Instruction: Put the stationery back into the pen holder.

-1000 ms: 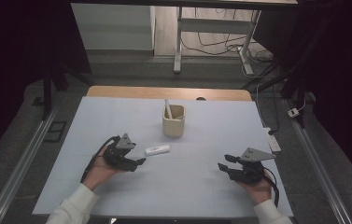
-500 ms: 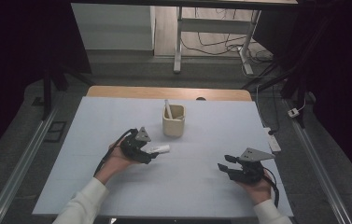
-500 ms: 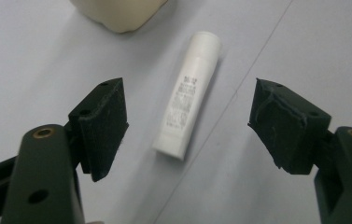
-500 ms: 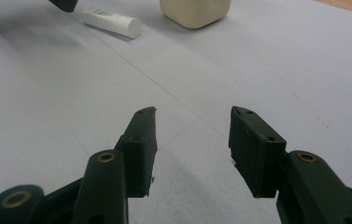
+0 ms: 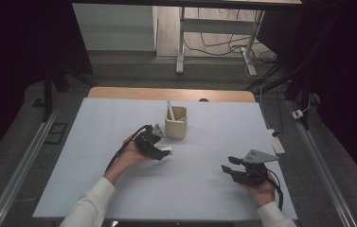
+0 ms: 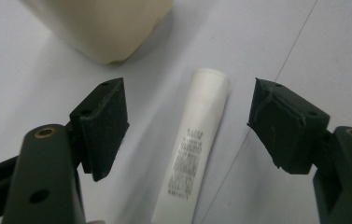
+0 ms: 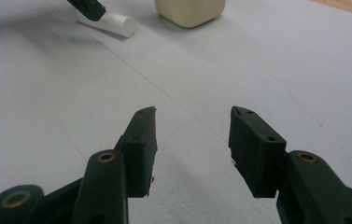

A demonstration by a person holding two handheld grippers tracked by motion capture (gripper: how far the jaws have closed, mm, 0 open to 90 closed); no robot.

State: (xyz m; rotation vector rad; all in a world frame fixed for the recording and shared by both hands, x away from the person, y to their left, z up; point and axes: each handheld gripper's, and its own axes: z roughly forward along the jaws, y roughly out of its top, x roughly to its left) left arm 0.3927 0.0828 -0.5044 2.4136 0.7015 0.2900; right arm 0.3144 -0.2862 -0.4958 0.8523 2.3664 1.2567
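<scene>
Near the cream cup [image 5: 176,124], the left hand-held gripper [image 6: 187,126] straddles the white tube [image 6: 193,154] with jaws wide — nothing gripped yet, lifting remains — the right hand-held gripper [image 7: 192,140] idles half-open.

Dim room, dark at the edges; the pale blue rectangular table sheet [image 5: 119,123] evenly lit, shadows soft, close views slightly blurred

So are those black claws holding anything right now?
No, nothing is held. The left gripper has its jaws open around the white tube without touching it. The right gripper is open over the bare table.
</scene>
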